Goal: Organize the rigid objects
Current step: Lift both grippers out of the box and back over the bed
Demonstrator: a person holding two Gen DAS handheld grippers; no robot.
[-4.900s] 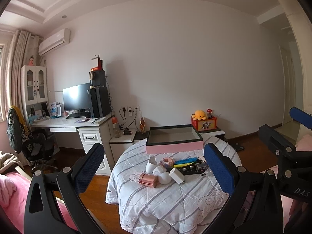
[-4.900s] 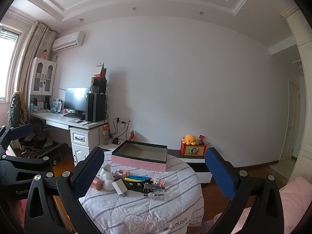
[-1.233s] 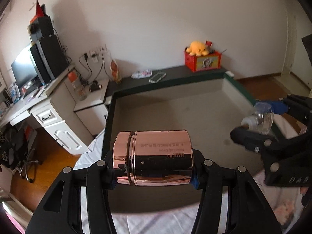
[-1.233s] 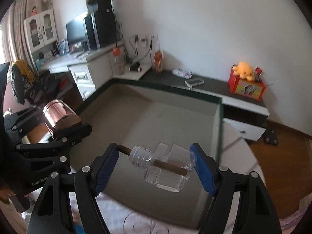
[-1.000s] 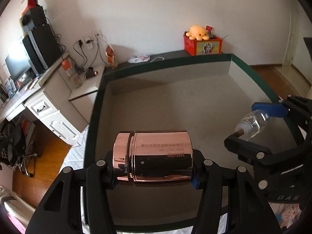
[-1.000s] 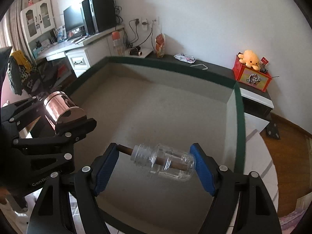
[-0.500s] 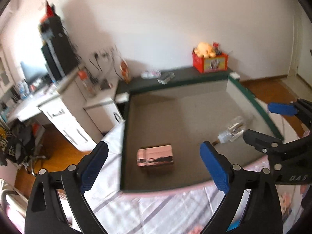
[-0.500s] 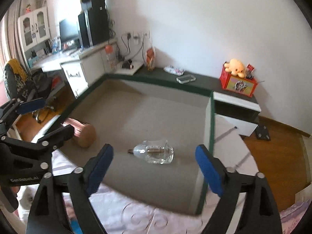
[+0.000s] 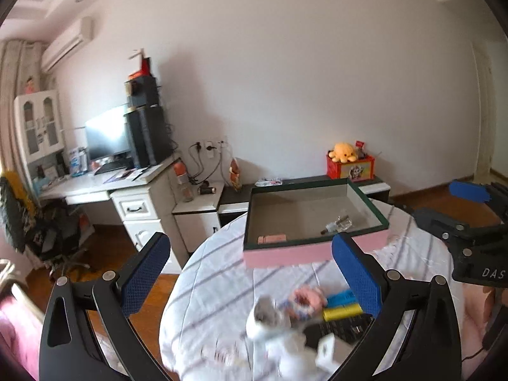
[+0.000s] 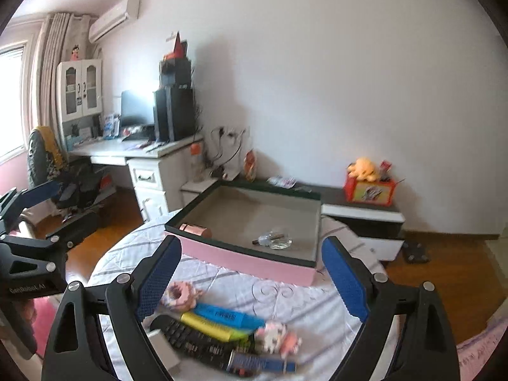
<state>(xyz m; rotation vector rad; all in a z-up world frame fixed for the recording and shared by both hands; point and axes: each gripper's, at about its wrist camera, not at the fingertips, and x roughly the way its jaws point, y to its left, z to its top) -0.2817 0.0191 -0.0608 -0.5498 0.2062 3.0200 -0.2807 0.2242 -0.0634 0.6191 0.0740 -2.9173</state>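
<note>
One copper canister (image 10: 195,230) and one glass bottle (image 10: 275,239) newly in tray (image 10: 244,258); both grippers' fingers apart, left's opening.

A bedroom with plain white walls (image 9: 285,63) and wood floor (image 10: 444,273). A white desk (image 9: 95,187) holding a monitor (image 9: 106,138) stands left, below an air conditioner (image 9: 66,44); daylight enters a curtained window (image 10: 11,101).

White desk (image 9: 95,187), black monitor (image 9: 106,138), air conditioner (image 9: 66,44), plush octopus (image 9: 343,151), office chair (image 10: 50,158)

Copper tin (image 9: 272,238) & glass bottle (image 9: 339,224) in pink box (image 9: 287,256), apart.
</note>
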